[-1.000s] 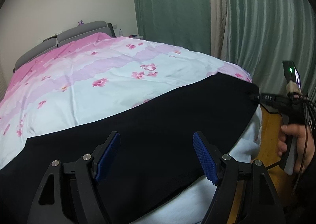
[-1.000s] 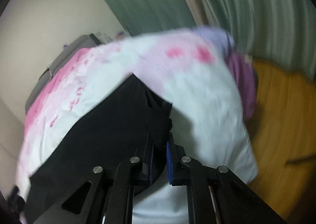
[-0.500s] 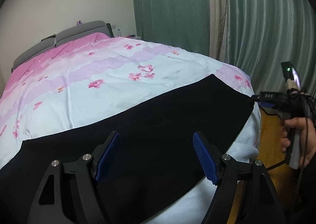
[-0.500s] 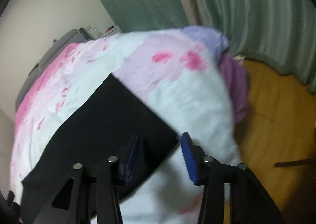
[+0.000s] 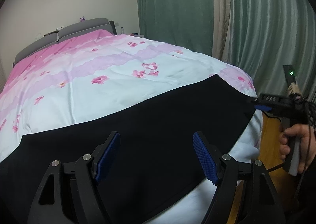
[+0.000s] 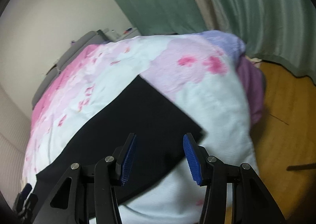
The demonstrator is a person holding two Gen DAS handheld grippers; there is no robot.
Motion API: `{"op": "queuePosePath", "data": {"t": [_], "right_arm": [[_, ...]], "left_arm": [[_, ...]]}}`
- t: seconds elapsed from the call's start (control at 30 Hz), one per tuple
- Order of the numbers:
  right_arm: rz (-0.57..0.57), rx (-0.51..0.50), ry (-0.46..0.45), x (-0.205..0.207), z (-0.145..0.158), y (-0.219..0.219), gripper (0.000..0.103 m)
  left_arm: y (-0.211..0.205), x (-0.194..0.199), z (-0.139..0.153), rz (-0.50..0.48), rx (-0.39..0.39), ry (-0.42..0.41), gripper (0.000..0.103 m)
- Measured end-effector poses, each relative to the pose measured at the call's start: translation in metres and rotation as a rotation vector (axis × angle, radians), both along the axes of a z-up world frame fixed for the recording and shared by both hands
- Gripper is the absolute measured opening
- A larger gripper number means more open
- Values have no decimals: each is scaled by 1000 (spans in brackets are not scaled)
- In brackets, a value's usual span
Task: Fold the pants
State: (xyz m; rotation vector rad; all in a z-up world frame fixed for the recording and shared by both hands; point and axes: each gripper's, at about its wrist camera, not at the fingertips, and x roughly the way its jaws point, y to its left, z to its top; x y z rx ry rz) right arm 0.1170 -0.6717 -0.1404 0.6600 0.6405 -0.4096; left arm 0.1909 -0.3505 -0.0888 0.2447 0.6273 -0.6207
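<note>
Black pants lie spread flat across the near end of a bed covered in a pink-and-white floral quilt. The left gripper hovers above the cloth, its blue-padded fingers spread wide and holding nothing. The right gripper hangs over the pants' corner near the bed's edge, likewise parted and empty. Green curtains hang behind; wood floor shows beside the bed.

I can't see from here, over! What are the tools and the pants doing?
Left tool open, right tool open, both empty. Black pants flat on the floral bedcover. Nothing in the way.
</note>
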Motion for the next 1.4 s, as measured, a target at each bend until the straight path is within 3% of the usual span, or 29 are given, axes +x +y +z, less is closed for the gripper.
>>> {"op": "queuePosePath", "data": {"t": [0.13, 0.23, 0.3, 0.47, 0.57, 0.77, 1.1, 1.2, 1.33, 1.4], "right_arm": [[-13, 10, 81, 11, -20, 0, 50], [-99, 95, 129, 1, -42, -14, 50], [-129, 148, 84, -10, -47, -19, 50], [-152, 129, 27, -22, -42, -20, 50], [-170, 251, -75, -26, -49, -34, 50], [-124, 376, -140, -7, -70, -35, 50], [-88, 319, -167, 8, -59, -24, 46], [-86, 310, -155, 7, -55, -20, 46], [-103, 306, -153, 6, -52, -15, 46], [-118, 304, -155, 4, -53, -13, 46]], "left_arm": [[0, 0, -1, -1, 4, -2, 76], [-1, 0, -2, -4, 9, -4, 76], [-2, 0, -3, -10, 11, -1, 76], [-6, -2, -7, -18, 21, 4, 76], [-10, -7, -7, -31, 37, -11, 76], [-16, -8, -7, -27, 34, -20, 76], [-25, 23, -18, 12, 43, -22, 76], [-45, 44, -13, -71, 43, -17, 76], [-96, 73, 5, -281, 90, -91, 76], [-127, 91, 11, -398, 100, -76, 76]]}}
